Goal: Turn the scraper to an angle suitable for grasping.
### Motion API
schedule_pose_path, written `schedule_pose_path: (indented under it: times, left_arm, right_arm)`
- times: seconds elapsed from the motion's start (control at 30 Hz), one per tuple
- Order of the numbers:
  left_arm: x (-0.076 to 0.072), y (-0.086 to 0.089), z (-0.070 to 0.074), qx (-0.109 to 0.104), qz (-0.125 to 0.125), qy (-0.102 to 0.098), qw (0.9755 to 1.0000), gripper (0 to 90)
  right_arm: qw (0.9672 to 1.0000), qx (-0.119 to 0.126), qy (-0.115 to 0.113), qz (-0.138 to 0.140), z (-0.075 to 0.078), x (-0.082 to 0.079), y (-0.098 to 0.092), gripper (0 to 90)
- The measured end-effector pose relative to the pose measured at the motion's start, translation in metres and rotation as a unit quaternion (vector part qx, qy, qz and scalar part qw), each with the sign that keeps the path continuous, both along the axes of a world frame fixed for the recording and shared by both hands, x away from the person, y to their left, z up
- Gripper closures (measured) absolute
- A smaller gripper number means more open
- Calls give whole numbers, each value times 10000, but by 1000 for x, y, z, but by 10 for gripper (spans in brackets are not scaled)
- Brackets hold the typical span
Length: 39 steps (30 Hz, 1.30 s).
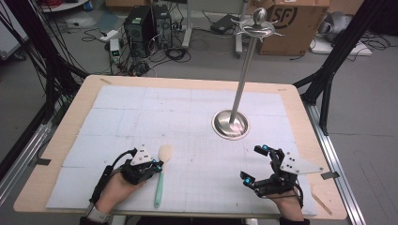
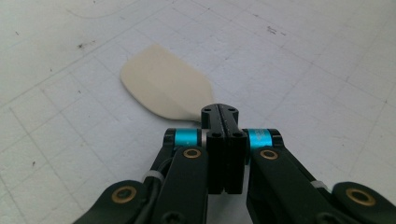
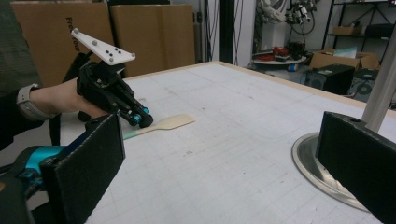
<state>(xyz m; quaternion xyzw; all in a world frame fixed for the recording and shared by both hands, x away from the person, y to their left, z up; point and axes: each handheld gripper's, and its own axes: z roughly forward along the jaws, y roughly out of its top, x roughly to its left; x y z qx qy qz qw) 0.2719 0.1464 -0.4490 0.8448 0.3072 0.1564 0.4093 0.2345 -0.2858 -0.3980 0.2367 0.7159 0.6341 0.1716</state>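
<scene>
One spatula (image 1: 160, 178) lies flat on the white mat (image 1: 187, 117), near the mat's front edge on the person's left side. Its cream blade (image 2: 163, 84) points away from the person and its pale green handle (image 1: 158, 190) points back toward them. The left gripper (image 1: 157, 165) sits right at the spatula, where blade meets handle. In the left gripper view its jaws are pressed fully together, with the blade showing just beyond the tips; whether they pinch the spatula or only rest above it cannot be told. In the right gripper view the same gripper's tip comes down onto the spatula neck.

The right gripper (image 1: 257, 164) rests over the mat on the person's right, well apart from the spatula, its jaws spread wide with nothing between them.

Beyond it stands one metal stand (image 1: 241, 79): a round, shallow dish-like base (image 1: 230, 124) on the mat, nothing lying in it, and a slim pole rising to a knob with hooks (image 1: 258, 26) at the top, nothing hanging there.

The mat covers one wooden table (image 1: 70, 126). Counted: one spatula, one stand, two grippers.
</scene>
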Motion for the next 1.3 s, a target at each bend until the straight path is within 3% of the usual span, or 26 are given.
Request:
schedule_pose_path:
  times: [0.1,0.33,0.43,0.5,0.53,0.57,0.63,0.67,0.8,0.97,1.17,1.3]
  left_arm:
    - [-6,1,4,142,-78,-106,9998,896]
    - [-25,1,22,3,-390,-333,9987,896]
    - [-23,-5,25,-70,-453,-301,9985,896]
    - [-16,-14,24,2,-457,-250,9986,896]
    - [-8,-21,20,195,-477,-223,9984,896]
    - [-8,-21,20,195,-477,-223,9984,896]
    - [-2,-26,13,394,-469,-205,9979,896]
    - [1,-29,8,591,-379,-208,9973,897]
    - [3,-33,7,598,-356,-282,9972,896]
    - [2,-36,5,828,-341,-506,9947,897]
    - [1,-30,5,856,-66,-485,9951,898]
    - [1,-14,6,866,167,-401,9953,898]
  right_arm:
    - [10000,2,-8,-18,0,0,-1,2]
    - [10000,29,-38,-20,0,2,-2,2]
    - [10000,8,1,27,0,2,2,2]
    - [10000,-35,18,71,-1,3,5,2]
    - [9999,-65,0,77,-2,4,7,2]
    - [9999,-75,38,101,-3,3,8,1]
    - [9998,-131,39,139,-3,3,9,2]
    - [9998,-138,83,145,-4,3,9,2]
    - [9999,-122,60,93,-4,3,8,2]
    - [9997,-164,95,135,-5,3,10,2]
    - [9998,-147,83,136,-4,3,9,2]
    - [9998,-133,99,122,-4,4,9,2]
